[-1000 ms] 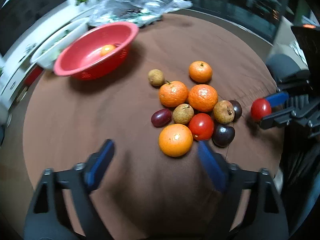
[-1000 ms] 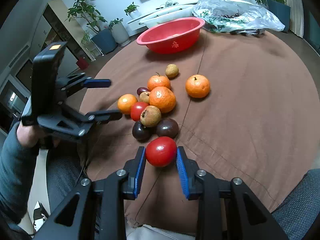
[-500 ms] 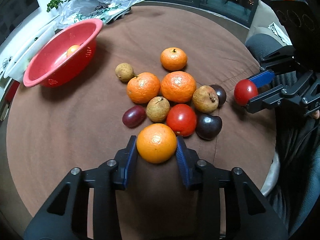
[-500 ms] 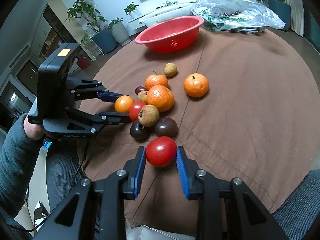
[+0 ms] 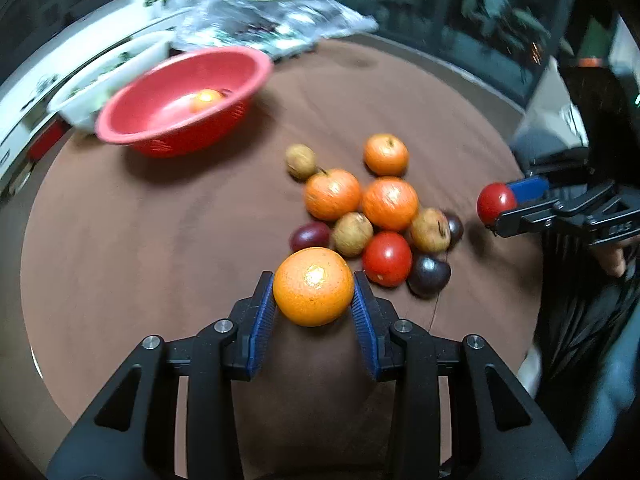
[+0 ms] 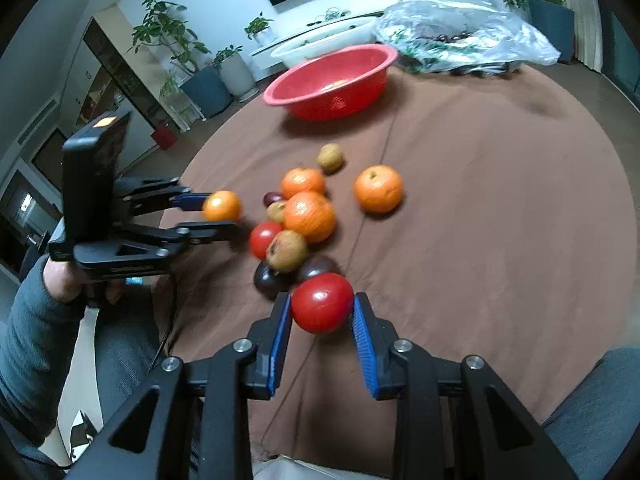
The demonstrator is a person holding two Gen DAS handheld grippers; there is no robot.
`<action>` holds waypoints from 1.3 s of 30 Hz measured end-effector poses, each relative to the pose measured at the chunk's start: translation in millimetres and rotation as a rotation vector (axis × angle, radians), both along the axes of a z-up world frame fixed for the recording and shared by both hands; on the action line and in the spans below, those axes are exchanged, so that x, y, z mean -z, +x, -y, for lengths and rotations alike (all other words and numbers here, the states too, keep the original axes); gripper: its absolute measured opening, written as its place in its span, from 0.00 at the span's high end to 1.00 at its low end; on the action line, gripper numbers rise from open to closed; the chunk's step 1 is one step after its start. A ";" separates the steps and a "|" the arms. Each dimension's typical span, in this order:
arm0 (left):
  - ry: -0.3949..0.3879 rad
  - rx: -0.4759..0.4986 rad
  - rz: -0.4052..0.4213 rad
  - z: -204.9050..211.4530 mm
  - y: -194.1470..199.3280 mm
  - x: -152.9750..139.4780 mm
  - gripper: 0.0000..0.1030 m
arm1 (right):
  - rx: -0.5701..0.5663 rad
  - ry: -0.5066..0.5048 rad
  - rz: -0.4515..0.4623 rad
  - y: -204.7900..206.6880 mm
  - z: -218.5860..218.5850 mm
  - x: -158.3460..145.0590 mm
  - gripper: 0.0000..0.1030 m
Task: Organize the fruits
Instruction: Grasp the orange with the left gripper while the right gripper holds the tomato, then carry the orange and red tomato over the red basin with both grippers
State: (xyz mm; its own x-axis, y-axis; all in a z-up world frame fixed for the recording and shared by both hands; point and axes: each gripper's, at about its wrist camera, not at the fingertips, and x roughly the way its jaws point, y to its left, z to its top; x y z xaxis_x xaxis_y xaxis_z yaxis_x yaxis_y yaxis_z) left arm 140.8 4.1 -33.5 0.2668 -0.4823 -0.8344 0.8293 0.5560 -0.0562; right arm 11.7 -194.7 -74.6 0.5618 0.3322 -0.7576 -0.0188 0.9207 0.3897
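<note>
My left gripper (image 5: 313,300) is shut on an orange (image 5: 313,286) and holds it just above the brown cloth, near the fruit pile; it also shows in the right wrist view (image 6: 221,205). My right gripper (image 6: 320,314) is shut on a red tomato (image 6: 322,302), also seen at the right in the left wrist view (image 5: 496,203). The pile holds oranges (image 5: 390,203), a tomato (image 5: 387,258), brown pears (image 5: 430,230) and dark plums (image 5: 429,276). A red bowl (image 5: 132,128) at the back left holds one orange fruit (image 5: 205,99).
A round table under a brown cloth (image 5: 160,240). A white tray (image 5: 80,92) stands behind the bowl. A clear plastic bag (image 6: 460,28) with produce lies at the far edge. Potted plants (image 6: 208,76) stand beyond the table.
My left gripper closed on the orange and lifted it slightly away from the pile. My right gripper keeps holding the tomato and has risen a little.
</note>
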 end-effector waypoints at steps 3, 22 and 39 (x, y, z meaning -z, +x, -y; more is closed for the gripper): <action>-0.054 -0.084 0.009 -9.3 12.1 -14.7 0.66 | 0.031 -0.007 0.009 6.5 15.8 -6.2 0.67; -0.075 -0.454 0.115 41.6 169.6 -56.9 0.65 | -0.042 -0.138 0.177 215.4 39.1 -104.5 0.67; 0.035 -0.431 0.102 71.8 201.5 3.2 0.65 | -0.099 -0.221 -0.022 307.5 13.3 -20.3 0.67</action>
State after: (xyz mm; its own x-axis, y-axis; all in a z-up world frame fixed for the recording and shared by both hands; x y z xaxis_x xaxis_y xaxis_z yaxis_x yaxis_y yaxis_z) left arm 342.2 -67.7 -36.7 0.5188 -0.2808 -0.8075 0.5217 0.8522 0.0388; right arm 319.2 -208.0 -54.3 0.5176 0.2090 -0.8297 -0.1065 0.9779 0.1799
